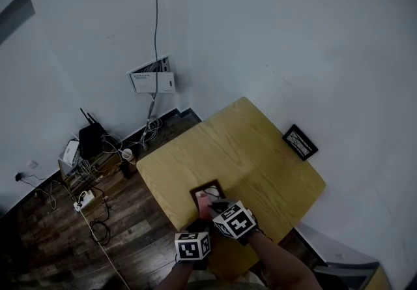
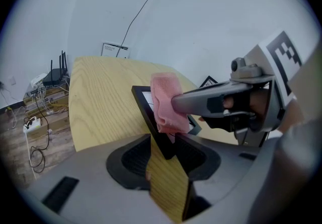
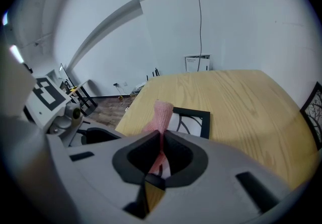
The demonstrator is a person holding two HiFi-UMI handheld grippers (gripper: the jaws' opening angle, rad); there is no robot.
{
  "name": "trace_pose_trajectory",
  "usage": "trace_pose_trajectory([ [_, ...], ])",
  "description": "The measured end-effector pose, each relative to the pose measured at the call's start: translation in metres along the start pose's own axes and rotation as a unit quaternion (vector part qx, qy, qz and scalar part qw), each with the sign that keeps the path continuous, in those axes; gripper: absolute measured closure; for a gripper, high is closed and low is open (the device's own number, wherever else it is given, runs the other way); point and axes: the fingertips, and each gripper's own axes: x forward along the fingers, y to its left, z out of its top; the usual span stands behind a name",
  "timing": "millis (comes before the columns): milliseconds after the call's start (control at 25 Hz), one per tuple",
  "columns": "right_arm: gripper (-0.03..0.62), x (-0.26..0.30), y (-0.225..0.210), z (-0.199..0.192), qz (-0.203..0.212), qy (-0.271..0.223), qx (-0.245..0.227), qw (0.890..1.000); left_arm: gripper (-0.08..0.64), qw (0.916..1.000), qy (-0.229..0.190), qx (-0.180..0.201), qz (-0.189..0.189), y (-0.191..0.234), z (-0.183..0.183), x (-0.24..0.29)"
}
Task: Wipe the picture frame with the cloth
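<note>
Left hand-held gripper (image 2: 165, 143) sat closest, its jaws part-way apart and clamped on the near corner of the frame (image 2: 144, 103), one jaw on each side of the black edge. Right hand-held gripper (image 3: 161, 140) came in from the right, with its jaws nearly together and pinching the pink cloth (image 3: 160, 116). The cloth's bunched end stuck out past the jaw tips and rested on the frame's front, over its pale picture. In the left gripper view the cloth hid the middle of the frame, with the right gripper's long grey jaws pressed against it.

Seen from the head view, the frame lay near the near-left edge of the wooden tabletop (image 1: 247, 145), just ahead of both marker cubes. Whether it lay flat or was slightly raised could not be told.

A second frame (image 1: 300, 142) stood at the tabletop's far right edge, against the white wall (image 1: 273, 28). To the left, on the dark wood floor (image 1: 52, 243), were a router (image 1: 90, 139), tangled cables and a power strip (image 1: 83, 201). A wall box (image 1: 153, 77) hung above them.
</note>
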Motion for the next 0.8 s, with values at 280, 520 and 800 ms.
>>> trace_pose_trajectory([
  [280,0.575,0.008,0.008,-0.021,0.01,0.017,0.002,1.0,0.417,1.0,-0.001,0.001,0.0,0.0,0.0,0.0],
  [520,0.575,0.009,0.01,-0.03,0.002,0.025,-0.019,1.0,0.417,1.0,-0.001,0.001,0.0,0.0,-0.001,0.0],
  [800,0.575,0.006,0.01,-0.031,-0.02,0.04,-0.067,0.997,0.417,1.0,0.0,-0.001,-0.002,0.0,-0.001,-0.001],
])
